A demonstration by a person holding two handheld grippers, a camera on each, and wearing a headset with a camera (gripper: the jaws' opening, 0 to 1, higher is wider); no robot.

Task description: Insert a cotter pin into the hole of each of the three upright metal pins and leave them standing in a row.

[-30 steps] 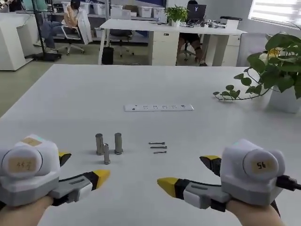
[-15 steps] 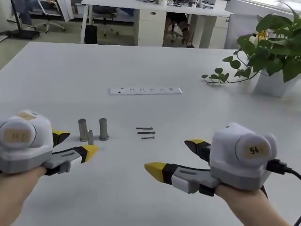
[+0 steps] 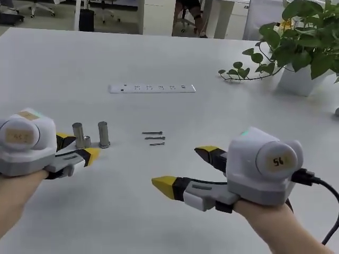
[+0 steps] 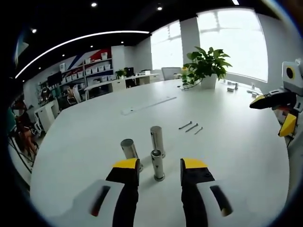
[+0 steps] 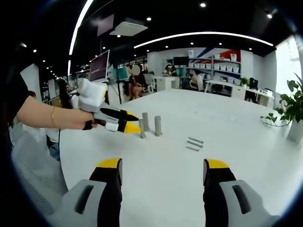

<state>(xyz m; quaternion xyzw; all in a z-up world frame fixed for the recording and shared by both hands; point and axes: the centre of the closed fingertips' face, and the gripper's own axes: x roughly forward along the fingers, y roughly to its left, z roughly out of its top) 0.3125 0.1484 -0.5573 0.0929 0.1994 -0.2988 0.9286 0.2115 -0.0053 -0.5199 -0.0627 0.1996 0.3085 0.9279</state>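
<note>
Head view: the left gripper [image 3: 82, 146] is at 9 o'clock, held in a hand [image 3: 21, 185], with its jaws apart and nothing in them. The three metal pins [image 3: 87, 138] are just off its tips at 12 o'clock, upright on the white table [image 3: 159, 222]. They stand in a tight cluster: two taller ones behind, and a shorter one in front between them. In the left gripper view the left gripper [image 4: 160, 166] has the short pin of the metal pins [image 4: 157, 163] in the gap between its yellow tips, with space on both sides, so it is not gripped. The three cotter pins [image 3: 154, 138] are at 3 o'clock of the metal pins and well apart from them. They lie flat, loose and parallel in a small stack of rows. They also show at [image 4: 191, 127] and [image 5: 193, 144]. A power strip [image 3: 152, 88] lies at 12 o'clock of the cotter pins, further back. The right gripper [image 3: 183, 168] is at 5 o'clock of the cotter pins, with jaws wide apart, empty and pointing left. In its own view the right gripper [image 5: 162, 165] has bare table between the tips, and the metal pins [image 5: 150, 125] are at 12 o'clock with the left gripper [image 5: 120, 122] beside them. A potted plant [image 3: 296, 47] is at 2 o'clock, at the far right of the table.
</note>
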